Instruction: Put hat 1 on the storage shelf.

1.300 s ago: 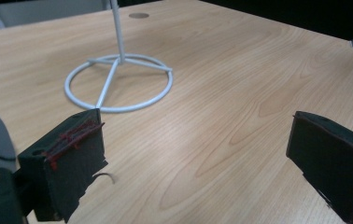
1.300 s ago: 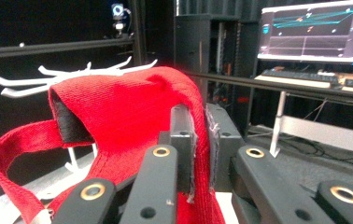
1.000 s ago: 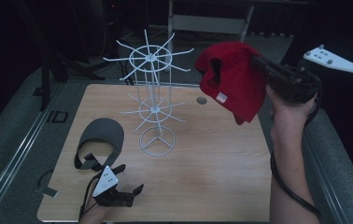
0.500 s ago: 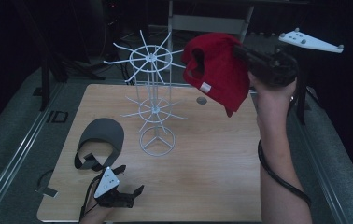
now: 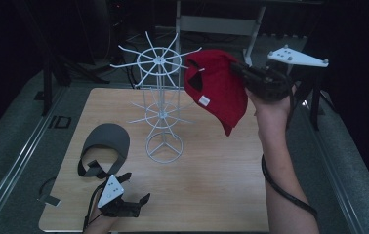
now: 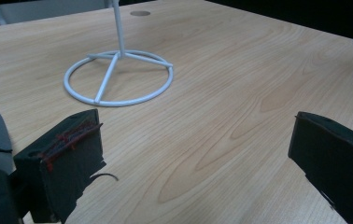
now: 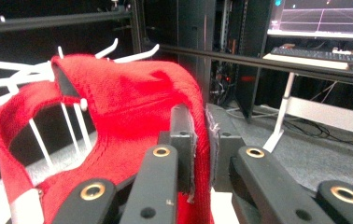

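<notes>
Red cap [image 5: 216, 90] held aloft beside the white wire rack [image 5: 160, 105], pinched in the right gripper [image 5: 241, 73].

The raised right forearm angles the clamped jaws toward the rack's top spokes. The left gripper [image 5: 133, 197], jaws apart and empty, rests near the table's [image 5: 212, 195] front edge beside one grey visor [image 5: 105, 144]; bare wood lies between.

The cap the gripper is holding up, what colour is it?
The cap is red, with a small white tag inside. It shows best in the high view.
</notes>
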The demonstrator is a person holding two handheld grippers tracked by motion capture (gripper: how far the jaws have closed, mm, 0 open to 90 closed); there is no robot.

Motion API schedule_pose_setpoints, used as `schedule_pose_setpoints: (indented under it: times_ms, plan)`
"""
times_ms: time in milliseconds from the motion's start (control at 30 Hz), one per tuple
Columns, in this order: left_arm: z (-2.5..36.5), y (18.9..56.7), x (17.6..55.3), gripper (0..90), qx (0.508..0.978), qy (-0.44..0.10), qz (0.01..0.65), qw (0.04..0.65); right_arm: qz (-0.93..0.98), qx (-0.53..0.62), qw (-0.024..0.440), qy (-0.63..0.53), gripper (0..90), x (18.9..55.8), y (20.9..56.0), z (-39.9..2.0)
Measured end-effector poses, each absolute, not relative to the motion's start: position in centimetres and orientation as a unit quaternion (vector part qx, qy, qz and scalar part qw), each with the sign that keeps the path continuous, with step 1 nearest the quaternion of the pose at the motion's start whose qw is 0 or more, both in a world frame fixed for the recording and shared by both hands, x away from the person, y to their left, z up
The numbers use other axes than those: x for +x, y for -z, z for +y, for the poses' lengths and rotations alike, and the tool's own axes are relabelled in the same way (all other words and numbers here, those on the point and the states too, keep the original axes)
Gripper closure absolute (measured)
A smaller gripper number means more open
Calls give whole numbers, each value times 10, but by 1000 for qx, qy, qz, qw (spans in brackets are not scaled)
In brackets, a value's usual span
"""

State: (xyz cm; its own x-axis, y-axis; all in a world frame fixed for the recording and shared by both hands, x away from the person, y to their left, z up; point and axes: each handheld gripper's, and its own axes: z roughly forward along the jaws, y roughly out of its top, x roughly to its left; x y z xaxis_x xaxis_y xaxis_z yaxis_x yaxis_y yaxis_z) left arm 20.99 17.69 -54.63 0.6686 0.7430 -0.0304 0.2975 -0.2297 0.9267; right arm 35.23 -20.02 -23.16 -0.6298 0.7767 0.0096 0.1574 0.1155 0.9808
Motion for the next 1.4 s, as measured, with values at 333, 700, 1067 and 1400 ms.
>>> schedule_pose_setpoints:
  times_ms: [333, 700, 1067, 1400]
  plan:
    - [176, 548, 210, 35, 754, -214, 345, 517, 709, 335, 266, -561, 827, 351, 258, -202]
    - [175, 549, 209, 35, 754, -214, 344, 518, 717, 331, 259, -556, 813, 343, 284, -208]
    - [175, 550, 209, 36, 754, -213, 345, 518, 723, 314, 241, -566, 661, 333, 298, -220]
    - [174, 551, 209, 54, 753, -231, 348, 510, 732, 297, 238, -565, 401, 317, 315, -239]
